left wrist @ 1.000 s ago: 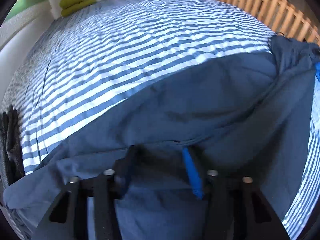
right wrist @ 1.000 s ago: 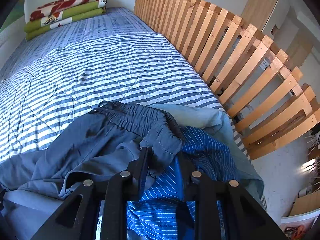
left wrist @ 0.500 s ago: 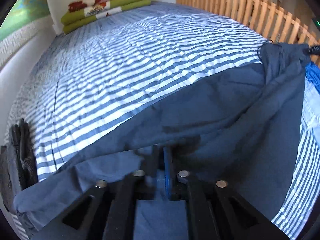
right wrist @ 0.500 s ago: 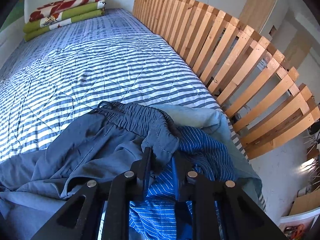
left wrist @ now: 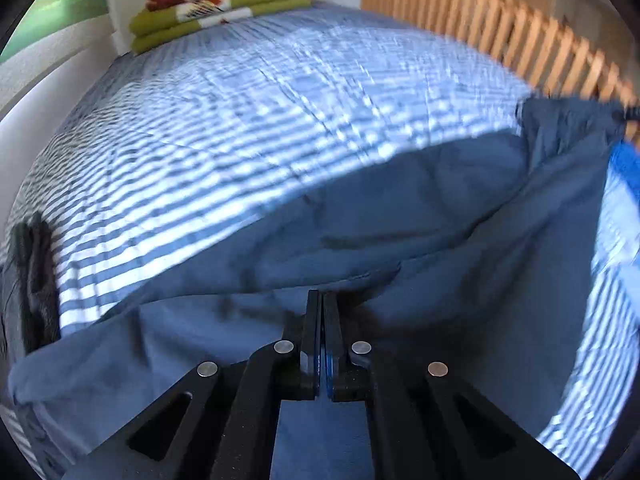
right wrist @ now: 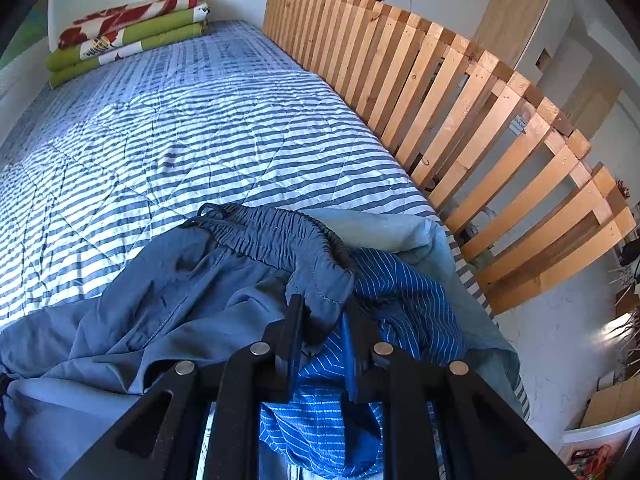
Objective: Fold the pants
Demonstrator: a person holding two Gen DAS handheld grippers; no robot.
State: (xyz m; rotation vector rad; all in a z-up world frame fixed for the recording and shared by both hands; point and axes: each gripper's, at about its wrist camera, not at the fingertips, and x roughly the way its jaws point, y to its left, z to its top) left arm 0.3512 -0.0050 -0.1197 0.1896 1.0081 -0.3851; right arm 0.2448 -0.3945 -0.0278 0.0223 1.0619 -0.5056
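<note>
Pants (left wrist: pixel 400 216): blue-grey, spread on the striped bedspread (left wrist: pixel 248 128) at its near end; also seen in the right wrist view (right wrist: pixel 192 304).
Long axis: runs crosswise over the bed, from the slatted side toward the wall side.
Waistband (right wrist: pixel 276 236): elastic, gathered, at the slatted-rail end, with its drawstring loop lying on the stripes.
Leg end: toward the wall side, low left in the left wrist view, hem rumpled.
Left gripper (left wrist: pixel 321 300): fully closed, fingers pressed flat together at a raised fold of the pants; whether cloth is pinched between them cannot be told.
Right gripper (right wrist: pixel 322 312): jaws closing, a corner of the waistband hanging between them; pads not seen pressing on it.
Under the waistband: blue pinstriped garment (right wrist: pixel 404 300) and a pale blue one (right wrist: pixel 384 232), right at the bed's edge.
Edges: wooden slatted rail (right wrist: pixel 440 100) close along one side, white wall (left wrist: pixel 24 92) along the other.
Open room: broad bare stripes beyond the pants, up to the folded blankets (right wrist: pixel 128 36) at the far end.
Other: dark cloth (left wrist: pixel 34 276) at the wall-side edge.
</note>
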